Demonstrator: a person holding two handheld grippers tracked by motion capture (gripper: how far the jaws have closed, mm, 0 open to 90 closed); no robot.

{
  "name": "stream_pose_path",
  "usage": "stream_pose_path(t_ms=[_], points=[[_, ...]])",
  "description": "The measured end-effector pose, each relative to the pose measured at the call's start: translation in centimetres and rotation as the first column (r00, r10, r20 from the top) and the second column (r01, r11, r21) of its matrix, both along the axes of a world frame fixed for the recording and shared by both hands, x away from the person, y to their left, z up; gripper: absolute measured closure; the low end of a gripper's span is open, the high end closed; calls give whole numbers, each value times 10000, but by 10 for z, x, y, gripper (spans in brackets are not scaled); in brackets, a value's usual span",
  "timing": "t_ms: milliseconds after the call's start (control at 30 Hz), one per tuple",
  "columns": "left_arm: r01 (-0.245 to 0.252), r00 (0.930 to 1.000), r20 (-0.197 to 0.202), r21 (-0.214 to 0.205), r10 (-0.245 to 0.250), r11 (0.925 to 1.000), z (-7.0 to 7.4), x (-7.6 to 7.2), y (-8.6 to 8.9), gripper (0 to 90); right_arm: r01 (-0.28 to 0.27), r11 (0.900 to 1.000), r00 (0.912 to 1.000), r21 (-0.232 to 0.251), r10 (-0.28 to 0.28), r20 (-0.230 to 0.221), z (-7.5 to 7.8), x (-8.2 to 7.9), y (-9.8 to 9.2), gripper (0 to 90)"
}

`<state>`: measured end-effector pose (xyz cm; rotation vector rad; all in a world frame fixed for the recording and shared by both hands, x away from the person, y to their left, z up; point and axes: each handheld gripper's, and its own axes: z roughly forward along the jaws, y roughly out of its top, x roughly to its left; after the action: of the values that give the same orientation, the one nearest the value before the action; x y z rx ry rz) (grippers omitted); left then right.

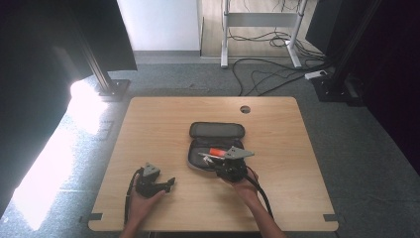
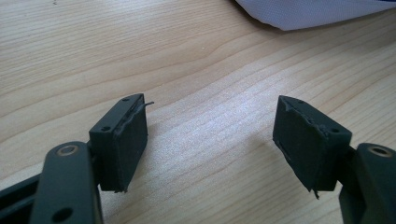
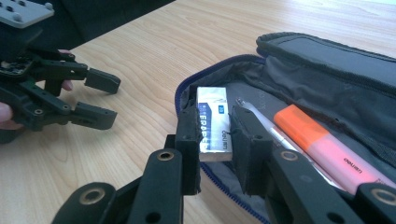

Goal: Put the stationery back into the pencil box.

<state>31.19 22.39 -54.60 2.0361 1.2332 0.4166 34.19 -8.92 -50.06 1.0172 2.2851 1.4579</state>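
Right gripper view looks along the right tool (image 3: 212, 135), whose two black jaws are clamped on a white eraser (image 3: 212, 123) with blue print on its wrapper, one pad against each long side. The eraser stands on edge at the near left end of an open black pencil case (image 3: 327, 70) with a blue zip edge, its lower part just above the case's rim; whether it touches the grey lining beneath cannot be told. Beside it in the case lie a clear-barrelled pen (image 3: 261, 119) and, touching that, a pink highlighter with an orange cap (image 3: 327, 144). Farther off at the left of the same view a hand holds the left tool (image 3: 95, 100), its jaws apart with nothing between them. Left gripper view confirms this: the left tool's pads stand wide apart over the bare wooden surface (image 2: 196, 70), gripping nothing, with the corner of something white (image 2: 308, 11) at the top edge. High view places the pencil case (image 1: 216, 131) near the middle of the surface (image 1: 163, 129), lid folded back away from the person, the right tool (image 1: 218, 159) at the case's near edge, and the left tool (image 1: 168, 184) well apart from it, toward the near left of the surface, resting in the person's left hand (image 1: 143, 198).
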Motion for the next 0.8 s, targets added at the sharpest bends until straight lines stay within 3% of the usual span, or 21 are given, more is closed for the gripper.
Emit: stream_pose_path(t_ms=[800], points=[[-12, 10000, 7, -6, 12, 10000, 0, 0, 0, 269, 2, 9980, 9990, -639, -30, -443, -13, 30, 15, 725]])
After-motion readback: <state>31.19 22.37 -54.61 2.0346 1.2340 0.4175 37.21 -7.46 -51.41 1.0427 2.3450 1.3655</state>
